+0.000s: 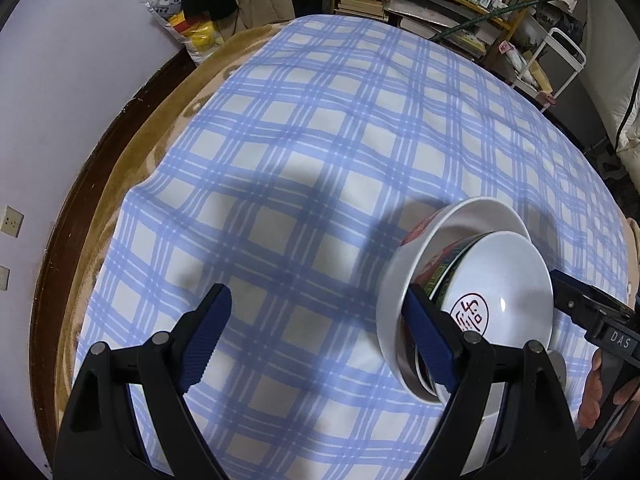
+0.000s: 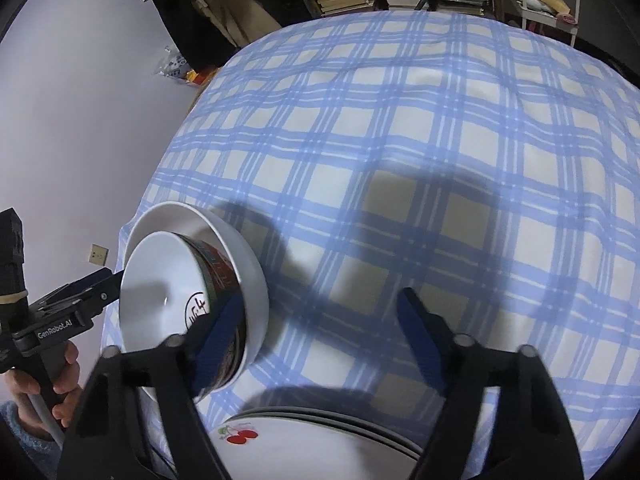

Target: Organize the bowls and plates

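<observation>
Left wrist view: two nested bowls, tipped up on edge. The outer white bowl [image 1: 404, 280] has a plain white outside; the inner bowl [image 1: 500, 292] has a red-and-green patterned outside, a white inside and a round red seal mark at its bottom. They sit toward the near right part of the surface [image 1: 320, 128], which is covered by a blue-and-white checked cloth. The left tongs [image 1: 320, 344] point steeply down and are released, jaws wide; the right blue pad is in front of the bowls' rims, and whether it touches them I cannot tell. The right tongs [image 1: 568, 300] reach in from the right edge, one finger at the inner bowl's rim; a hand [image 1: 600, 396] holds the handle.

Right wrist view: the same two bowls appear at the near left. One cherry-printed plate [image 2: 304, 448] lies at the near edge; dark rims show under it, count unclear. The right tongs are released, nothing between the jaws.
</observation>
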Tool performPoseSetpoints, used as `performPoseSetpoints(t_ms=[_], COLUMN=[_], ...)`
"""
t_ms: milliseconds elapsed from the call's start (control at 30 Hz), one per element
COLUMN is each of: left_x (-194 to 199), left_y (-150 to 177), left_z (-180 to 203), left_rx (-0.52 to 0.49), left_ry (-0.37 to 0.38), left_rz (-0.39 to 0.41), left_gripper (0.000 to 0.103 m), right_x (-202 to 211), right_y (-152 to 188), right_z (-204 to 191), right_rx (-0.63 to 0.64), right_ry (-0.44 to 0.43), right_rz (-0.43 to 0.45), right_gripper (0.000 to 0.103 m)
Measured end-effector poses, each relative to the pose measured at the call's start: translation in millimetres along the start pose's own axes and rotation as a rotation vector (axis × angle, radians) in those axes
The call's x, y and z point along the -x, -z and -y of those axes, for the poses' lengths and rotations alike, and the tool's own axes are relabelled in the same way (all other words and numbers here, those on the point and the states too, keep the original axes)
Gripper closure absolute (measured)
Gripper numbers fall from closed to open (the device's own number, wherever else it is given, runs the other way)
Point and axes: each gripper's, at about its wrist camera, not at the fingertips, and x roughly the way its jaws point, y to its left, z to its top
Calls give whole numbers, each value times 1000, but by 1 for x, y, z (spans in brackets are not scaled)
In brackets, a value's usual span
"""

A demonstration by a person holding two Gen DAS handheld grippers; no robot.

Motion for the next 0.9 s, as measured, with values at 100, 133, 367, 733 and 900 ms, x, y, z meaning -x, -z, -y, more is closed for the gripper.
performPoseSetpoints(t_ms=[100, 133, 367, 733, 900], left_x=[1, 1, 10, 19, 7], left_y=[-1, -1, -7, -11, -13], left_z=[2, 3, 15, 17, 1], left_rx=[-10, -14, -83, -85, 8], left_ry=[-14, -22, -94, -41, 93], left_rz=[-2, -4, 23, 33, -39], left_gripper=[18, 18, 18, 38, 40], right_x=[0, 0, -5, -22, -22], right_y=[-2, -2, -5, 1, 1], right_z=[-2, -3, -11, -25, -24], right_rx=[13, 20, 11, 14, 15], right_ry=[-8, -6, -16, -30, -22], right_rz=[-6, -8, -32, -58, -64], right_gripper=[31, 33, 49, 69, 69])
